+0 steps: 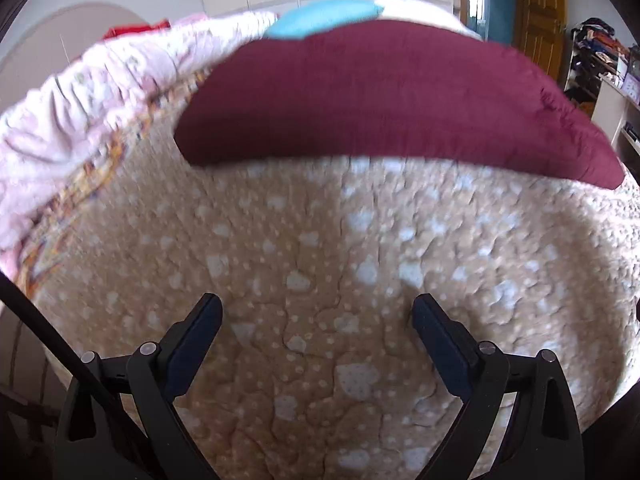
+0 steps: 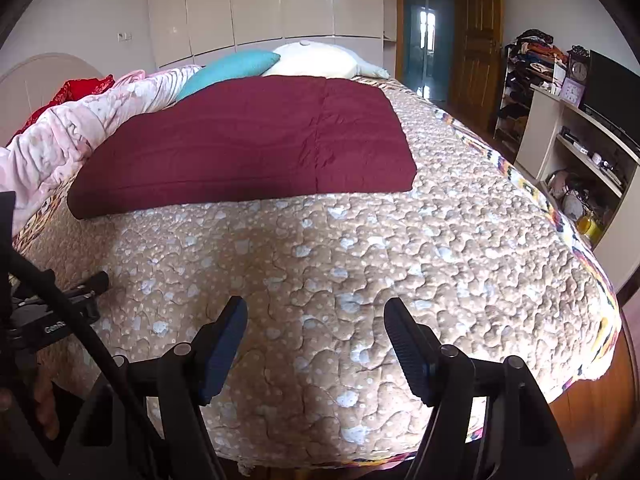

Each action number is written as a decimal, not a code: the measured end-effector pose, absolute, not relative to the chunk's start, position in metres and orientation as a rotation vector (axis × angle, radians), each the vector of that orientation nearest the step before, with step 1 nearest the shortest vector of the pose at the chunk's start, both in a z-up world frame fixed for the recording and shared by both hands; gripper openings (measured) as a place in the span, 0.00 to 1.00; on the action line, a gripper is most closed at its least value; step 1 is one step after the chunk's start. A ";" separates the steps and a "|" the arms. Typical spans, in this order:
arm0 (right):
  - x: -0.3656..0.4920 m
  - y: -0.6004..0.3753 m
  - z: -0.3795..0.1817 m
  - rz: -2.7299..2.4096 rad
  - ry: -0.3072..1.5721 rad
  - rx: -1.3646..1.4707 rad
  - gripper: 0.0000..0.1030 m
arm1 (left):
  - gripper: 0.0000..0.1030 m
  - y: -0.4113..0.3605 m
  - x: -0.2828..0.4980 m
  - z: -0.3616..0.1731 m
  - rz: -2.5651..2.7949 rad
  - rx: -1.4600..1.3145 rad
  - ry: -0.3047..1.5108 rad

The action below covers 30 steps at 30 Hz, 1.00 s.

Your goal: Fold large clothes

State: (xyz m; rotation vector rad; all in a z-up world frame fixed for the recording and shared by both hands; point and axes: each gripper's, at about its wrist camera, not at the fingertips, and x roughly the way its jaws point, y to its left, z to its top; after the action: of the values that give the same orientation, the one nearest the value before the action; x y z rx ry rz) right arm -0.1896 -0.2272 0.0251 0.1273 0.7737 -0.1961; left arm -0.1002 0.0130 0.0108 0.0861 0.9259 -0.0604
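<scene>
Maroon cloth (image 2: pixel 244 144) lies crosswise beyond both empty, wide-open grippers (left (image 1: pixel 318 312), right (image 2: pixel 316 316)), its near edge facing them.

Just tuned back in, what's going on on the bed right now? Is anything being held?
Nothing is held. A person holds a gripper in each hand over the quilted beige bedspread. The left gripper and the right gripper both have their jaws open with only bedspread between them. The maroon cloth lies flat as a folded rectangle further up the bed, untouched, beside a rumpled pink blanket and a turquoise pillow.
</scene>
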 end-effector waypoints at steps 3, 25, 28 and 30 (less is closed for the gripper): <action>-0.188 -0.224 0.020 -0.188 0.787 0.119 0.72 | 0.93 0.016 -0.100 0.008 -0.068 0.065 0.924; -0.179 -0.203 0.014 -0.181 0.817 0.052 0.73 | 0.94 0.028 -0.108 0.030 -0.107 0.026 0.889; -0.178 -0.206 0.013 -0.197 0.824 0.057 0.73 | 0.94 0.026 -0.113 0.037 -0.111 0.033 0.879; -0.177 -0.208 0.013 -0.206 0.828 0.063 0.73 | 0.94 0.025 -0.115 0.040 -0.120 0.038 0.878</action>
State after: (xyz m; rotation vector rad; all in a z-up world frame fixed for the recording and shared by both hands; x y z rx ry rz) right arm -0.1773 -0.2077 0.0127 0.0630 0.8281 -0.2064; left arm -0.1151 0.0247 0.0400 0.0375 0.8779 -0.1203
